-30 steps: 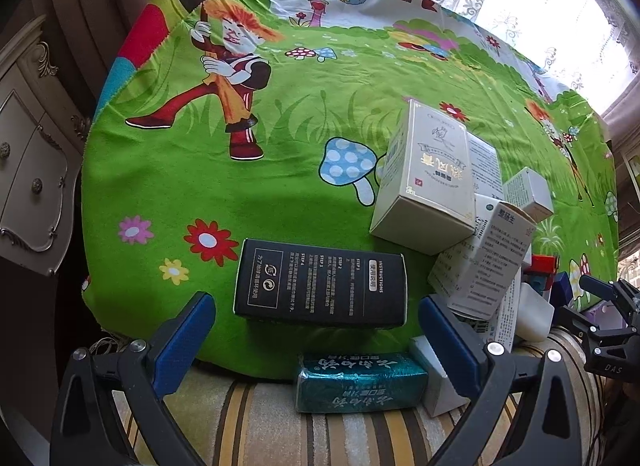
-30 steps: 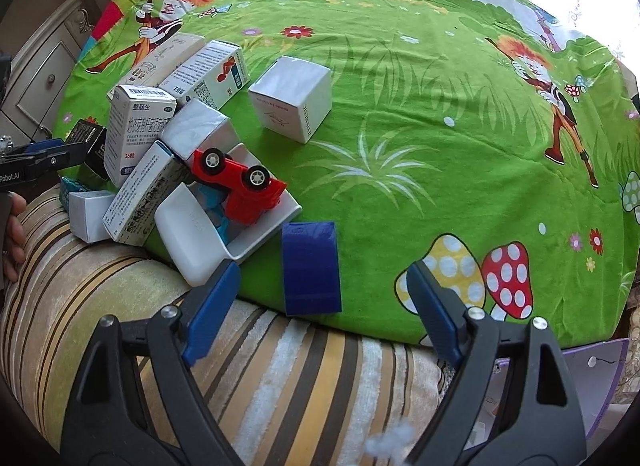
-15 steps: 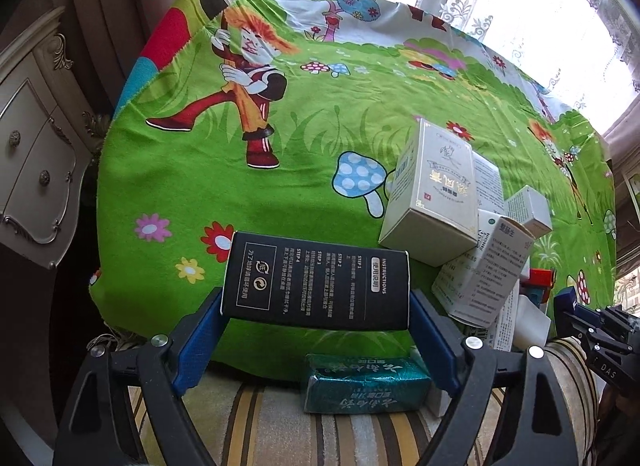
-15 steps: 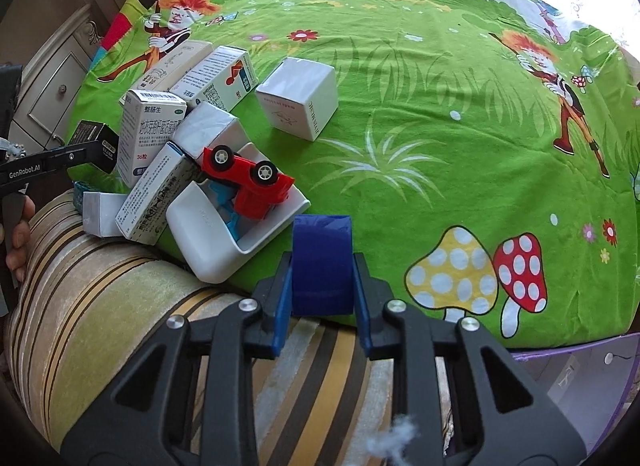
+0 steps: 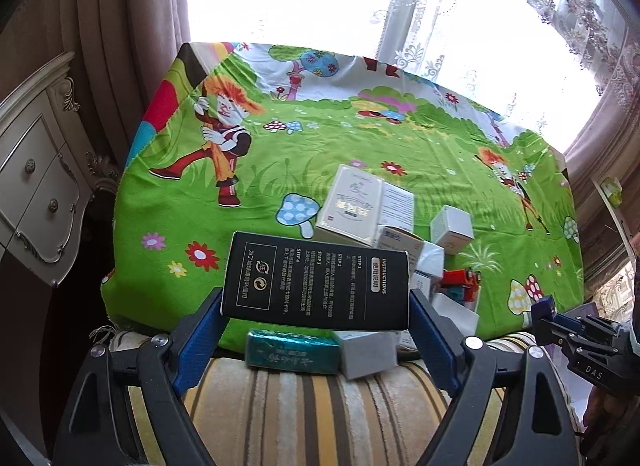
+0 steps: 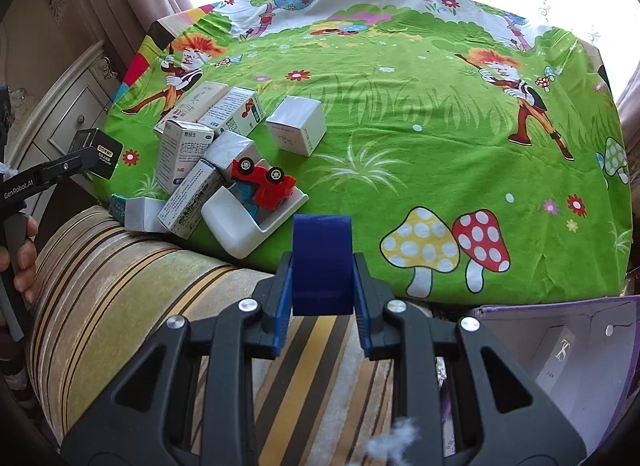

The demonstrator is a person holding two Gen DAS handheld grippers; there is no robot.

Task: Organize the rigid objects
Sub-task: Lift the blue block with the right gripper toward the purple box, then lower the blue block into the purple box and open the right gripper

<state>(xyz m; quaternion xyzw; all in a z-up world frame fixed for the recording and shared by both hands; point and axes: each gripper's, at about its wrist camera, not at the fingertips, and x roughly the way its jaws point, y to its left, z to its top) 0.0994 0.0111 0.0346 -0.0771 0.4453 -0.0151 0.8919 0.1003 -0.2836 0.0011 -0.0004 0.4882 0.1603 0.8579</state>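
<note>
Black box (image 5: 316, 284) raised between left gripper (image 5: 316, 330) pads

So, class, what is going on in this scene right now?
A person holds a claw in each hand over a green cartoon cloth. The left claw is shut on a black box, lifted above a teal packet. The right claw is shut on a blue block. A pile of white boxes and a red toy car in a white tray remain unsorted.

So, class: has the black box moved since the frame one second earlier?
Yes. The black box, then lying on the green cloth, is now clamped in the left gripper and lifted above the teal packet.
</note>
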